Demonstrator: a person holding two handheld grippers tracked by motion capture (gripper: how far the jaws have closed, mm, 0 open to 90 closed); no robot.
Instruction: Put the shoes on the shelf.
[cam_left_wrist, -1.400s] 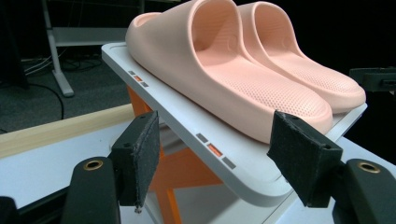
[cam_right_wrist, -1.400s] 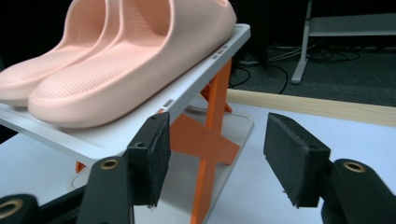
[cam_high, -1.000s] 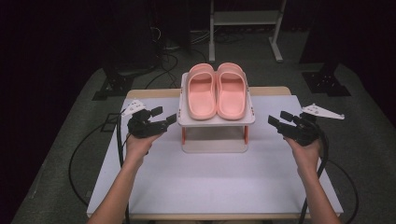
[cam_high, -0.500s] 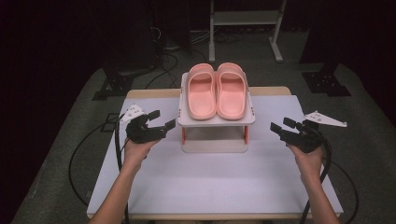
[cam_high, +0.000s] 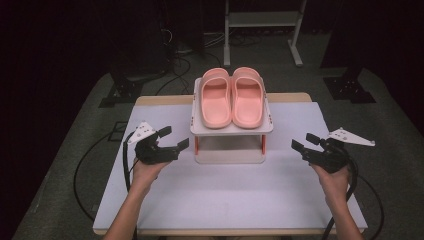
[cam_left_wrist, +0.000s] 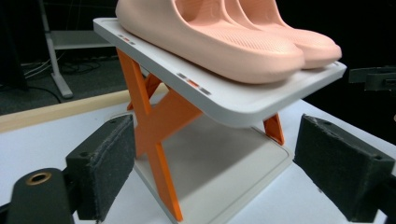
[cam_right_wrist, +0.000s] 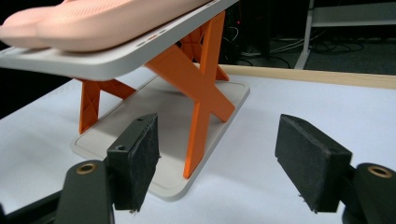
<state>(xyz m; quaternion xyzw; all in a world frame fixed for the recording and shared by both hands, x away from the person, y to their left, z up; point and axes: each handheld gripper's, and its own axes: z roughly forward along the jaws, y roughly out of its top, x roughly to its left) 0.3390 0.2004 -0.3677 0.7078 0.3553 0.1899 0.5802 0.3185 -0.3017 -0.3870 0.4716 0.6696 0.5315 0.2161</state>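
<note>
Two slippers (cam_high: 233, 96) sit side by side on the rack's (cam_high: 231, 129) top shelf, untouched. The left gripper (cam_high: 174, 138) and right gripper (cam_high: 303, 142) flank the rack, apart from it, having drawn outward and lower than a second ago. Both sets of jaws have just been opening and stand wide with nothing between them, suggesting placement is complete.

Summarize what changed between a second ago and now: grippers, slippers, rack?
Both grippers sank toward the table and drifted nearer the person, flanking the rack. The left gripper and right gripper have both just been opening their jaws, with nothing between them. Nothing was gripped or released. The pink slippers sit as they were, side by side on the rack's top shelf, and the rack has not shifted.
</note>
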